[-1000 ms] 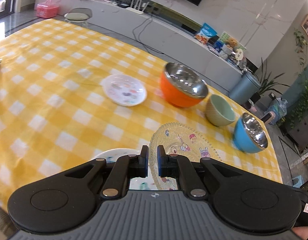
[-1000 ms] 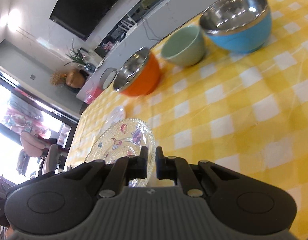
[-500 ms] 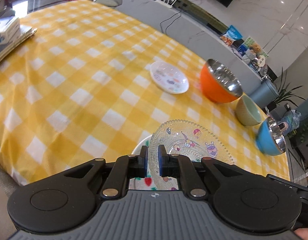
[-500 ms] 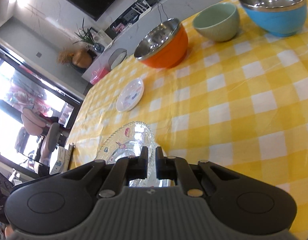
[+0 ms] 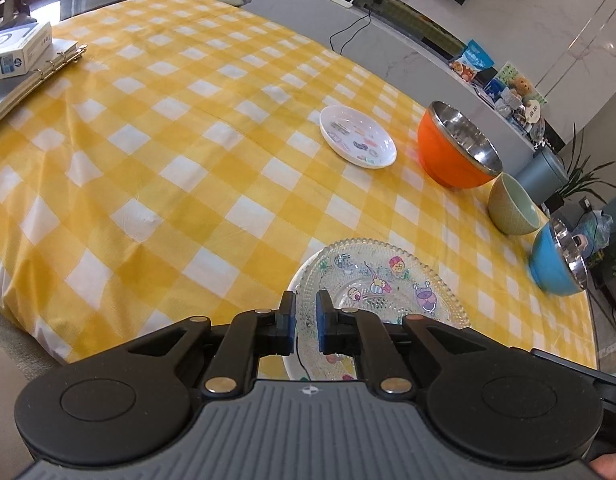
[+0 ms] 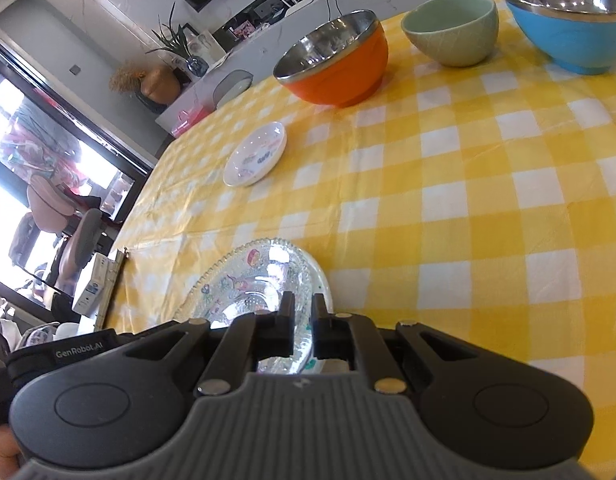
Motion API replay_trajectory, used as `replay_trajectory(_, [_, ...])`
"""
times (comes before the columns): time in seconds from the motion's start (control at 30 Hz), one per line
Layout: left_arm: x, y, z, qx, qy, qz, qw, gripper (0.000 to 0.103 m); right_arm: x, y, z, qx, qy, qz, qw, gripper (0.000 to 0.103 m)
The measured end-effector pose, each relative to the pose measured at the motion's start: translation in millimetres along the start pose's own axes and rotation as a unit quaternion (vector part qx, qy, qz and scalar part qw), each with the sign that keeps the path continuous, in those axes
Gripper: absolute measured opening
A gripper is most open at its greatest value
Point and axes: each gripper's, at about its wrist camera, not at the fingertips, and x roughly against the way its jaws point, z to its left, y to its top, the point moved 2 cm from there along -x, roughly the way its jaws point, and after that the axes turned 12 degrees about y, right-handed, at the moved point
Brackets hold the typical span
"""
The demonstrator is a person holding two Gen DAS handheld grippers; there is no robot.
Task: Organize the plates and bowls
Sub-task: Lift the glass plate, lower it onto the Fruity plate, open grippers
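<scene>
The near rim of the glass plate is hidden behind the left gripper, and the white plate under it shows only as a thin edge. The right gripper covers the opposite rim. Both grippers are clenched on the glass plate's rim from opposite sides, jaws nearly together with the rim between them. Whether the stack rests on the tablecloth or is lifted off it cannot be told. The blue bowl is blurred and partly cut off by the table edge in the left view.

Beyond the stack lie the small plate, the orange bowl and the green bowl, all apart from one another.

Compared with half a second ago, the left camera sits lower and closer to the cloth, a box and binder have come into view at far left, and both grips are unchanged
</scene>
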Motion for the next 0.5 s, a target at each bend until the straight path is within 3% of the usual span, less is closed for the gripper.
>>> replay_trajectory(0.23, [-2,-2,1,-0.003,0.008,0.006,0.9999,0.011,-2,-4,5,0.024,-0.010,0.004,1.000,0.006])
replay_trajectory(0.5, [-4,-4,-1,-0.019,0.026,0.015,0.9994,0.012,-4,-11,23,0.108,-0.052,0.011,0.993,0.007])
